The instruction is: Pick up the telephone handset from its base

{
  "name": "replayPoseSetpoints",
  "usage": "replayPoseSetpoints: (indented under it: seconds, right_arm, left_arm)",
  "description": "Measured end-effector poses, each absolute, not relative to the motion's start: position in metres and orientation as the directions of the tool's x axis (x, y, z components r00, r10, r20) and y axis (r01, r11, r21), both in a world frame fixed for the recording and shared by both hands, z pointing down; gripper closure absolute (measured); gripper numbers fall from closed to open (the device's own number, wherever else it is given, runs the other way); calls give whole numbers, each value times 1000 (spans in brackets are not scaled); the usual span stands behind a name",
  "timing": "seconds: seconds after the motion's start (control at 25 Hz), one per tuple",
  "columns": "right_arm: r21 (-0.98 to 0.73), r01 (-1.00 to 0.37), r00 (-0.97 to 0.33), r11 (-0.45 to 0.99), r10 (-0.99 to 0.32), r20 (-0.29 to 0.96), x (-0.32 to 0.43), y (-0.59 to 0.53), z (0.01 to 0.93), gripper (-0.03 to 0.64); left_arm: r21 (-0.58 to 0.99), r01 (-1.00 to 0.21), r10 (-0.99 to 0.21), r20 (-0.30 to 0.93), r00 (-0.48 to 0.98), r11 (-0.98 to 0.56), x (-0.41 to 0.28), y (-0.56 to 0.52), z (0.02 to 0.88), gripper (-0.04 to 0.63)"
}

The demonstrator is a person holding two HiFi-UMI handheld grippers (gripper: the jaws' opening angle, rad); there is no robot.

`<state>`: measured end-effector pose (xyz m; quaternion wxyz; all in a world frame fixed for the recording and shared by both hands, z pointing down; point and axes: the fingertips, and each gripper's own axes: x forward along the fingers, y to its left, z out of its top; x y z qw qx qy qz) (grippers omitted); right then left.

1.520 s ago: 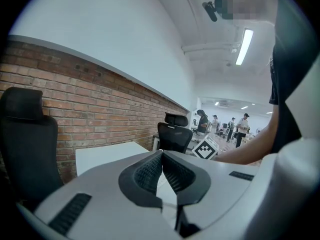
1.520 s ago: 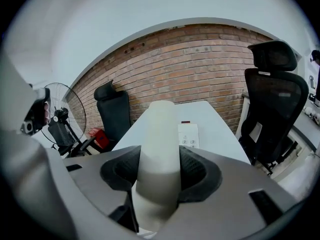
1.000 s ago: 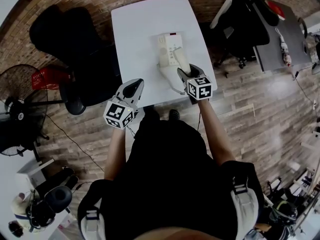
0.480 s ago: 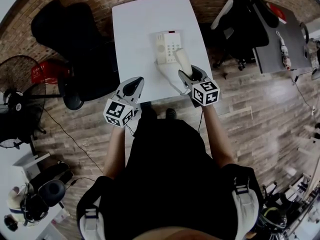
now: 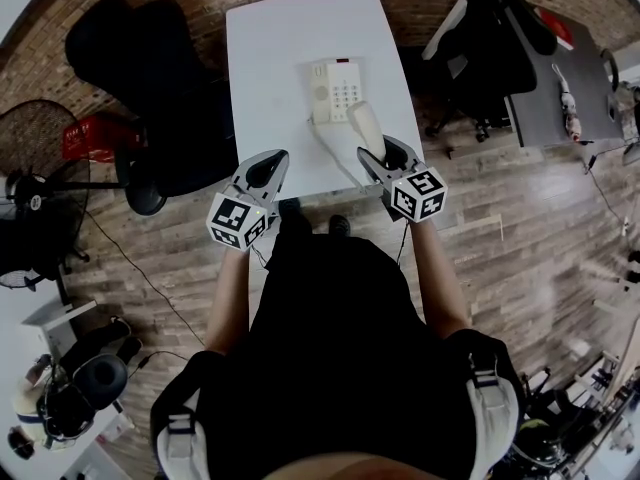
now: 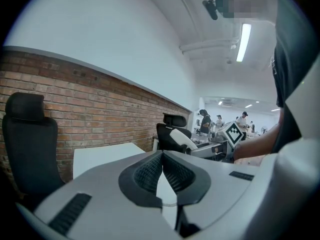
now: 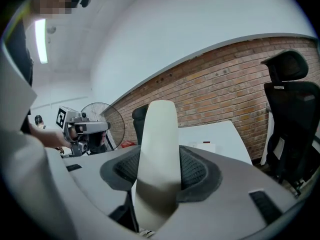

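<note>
The cream telephone base (image 5: pixel 338 90) with its keypad sits on the white table (image 5: pixel 290 38). The cream handset (image 5: pixel 366 126) is off the base and held in the air just in front of it. My right gripper (image 5: pixel 383 155) is shut on its lower end. In the right gripper view the handset (image 7: pixel 159 134) stands upright between the black pads. The cord (image 5: pixel 335 156) runs from the base down towards the handset. My left gripper (image 5: pixel 266 170) hovers over the table's near left corner, shut and holding nothing (image 6: pixel 162 154).
A black office chair (image 5: pixel 150 58) stands left of the table and another (image 5: pixel 490 38) right of it. A floor fan (image 5: pixel 35 203) and a red box (image 5: pixel 95 138) are at the far left. A grey desk (image 5: pixel 570 68) is at the right.
My right gripper has lifted the handset off the base and drawn it back towards the person. The left gripper has hardly moved.
</note>
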<state>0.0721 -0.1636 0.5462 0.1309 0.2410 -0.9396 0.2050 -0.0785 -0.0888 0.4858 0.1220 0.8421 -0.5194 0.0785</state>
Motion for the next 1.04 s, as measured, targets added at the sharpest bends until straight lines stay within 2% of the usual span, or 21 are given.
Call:
replayPoseSetpoints:
  seconds: [1.04]
  right_arm:
    - [-286, -457, -871, 842, -358, 338, 81, -143, 540, 410]
  left_arm:
    - [127, -900, -862, 258, 436, -418, -69, -85, 490, 577]
